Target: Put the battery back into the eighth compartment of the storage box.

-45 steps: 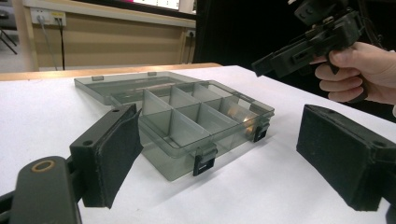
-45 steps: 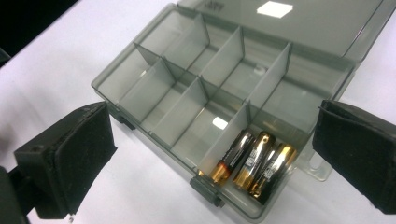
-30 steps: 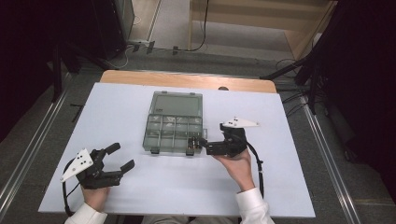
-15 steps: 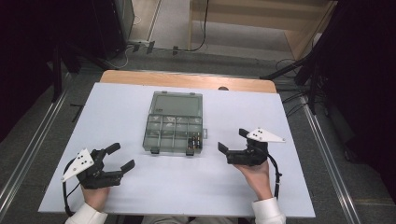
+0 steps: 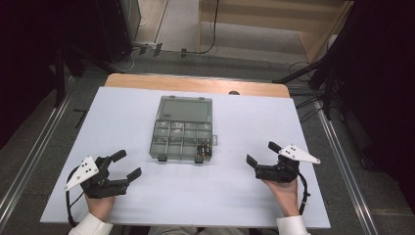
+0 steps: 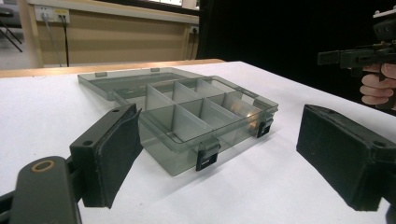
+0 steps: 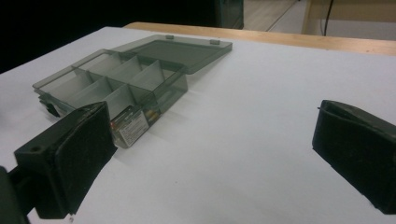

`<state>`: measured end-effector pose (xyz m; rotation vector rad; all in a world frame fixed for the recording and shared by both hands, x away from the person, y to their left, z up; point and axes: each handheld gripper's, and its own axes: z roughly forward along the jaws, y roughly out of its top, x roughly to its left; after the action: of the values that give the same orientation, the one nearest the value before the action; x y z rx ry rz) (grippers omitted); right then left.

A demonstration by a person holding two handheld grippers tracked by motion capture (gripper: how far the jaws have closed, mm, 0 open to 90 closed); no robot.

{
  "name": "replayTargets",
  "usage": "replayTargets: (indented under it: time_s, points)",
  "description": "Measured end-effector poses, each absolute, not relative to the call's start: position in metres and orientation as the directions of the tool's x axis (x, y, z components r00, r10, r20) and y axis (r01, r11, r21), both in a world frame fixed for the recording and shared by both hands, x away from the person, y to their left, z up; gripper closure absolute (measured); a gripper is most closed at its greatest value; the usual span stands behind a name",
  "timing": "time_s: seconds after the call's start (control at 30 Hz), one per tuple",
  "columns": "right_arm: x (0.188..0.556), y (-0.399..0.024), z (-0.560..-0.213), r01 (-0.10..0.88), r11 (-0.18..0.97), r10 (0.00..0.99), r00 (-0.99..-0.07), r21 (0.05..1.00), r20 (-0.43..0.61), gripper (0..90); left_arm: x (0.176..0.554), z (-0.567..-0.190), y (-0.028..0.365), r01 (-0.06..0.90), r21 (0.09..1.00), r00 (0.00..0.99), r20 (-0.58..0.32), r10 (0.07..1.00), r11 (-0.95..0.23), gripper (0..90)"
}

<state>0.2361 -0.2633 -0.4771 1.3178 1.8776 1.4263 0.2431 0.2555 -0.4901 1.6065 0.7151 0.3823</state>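
White table (image 5: 205, 196) holds organizer box (image 5: 183, 129) between both wide-open hand-held grippers, untouched.

L gripper (image 5: 126, 165) sits at the near-left of the table, held in the person's left hand (image 5: 100, 205), jaws spread wide w/ nothing between them, pointing fwd and to the right. R gripper (image 5: 261, 154) sits at the near-right, gripped by the right hand (image 5: 284, 192), jaws also wide apart and empty, aimed left and a bit fwd. Both forearms come in from the near edge, white cuffs (image 5: 90, 226) showing at the wrists. The 2 grippers are well apart. Grey plate on top of each, cable trailing back toward the wrist.
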Motion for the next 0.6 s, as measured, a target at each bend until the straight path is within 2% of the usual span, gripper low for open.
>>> replayTargets:
  time_s: [0.6]
  points:
    - [0.199, -0.297, -0.489, 0.330, 0.010, 0.894, -0.425, 0.944, 0.139, 0.2, 0.243, -0.490, 0.255, 0.228, 0.973, 0.752, -0.154, 0.641, -0.033, 13.2]
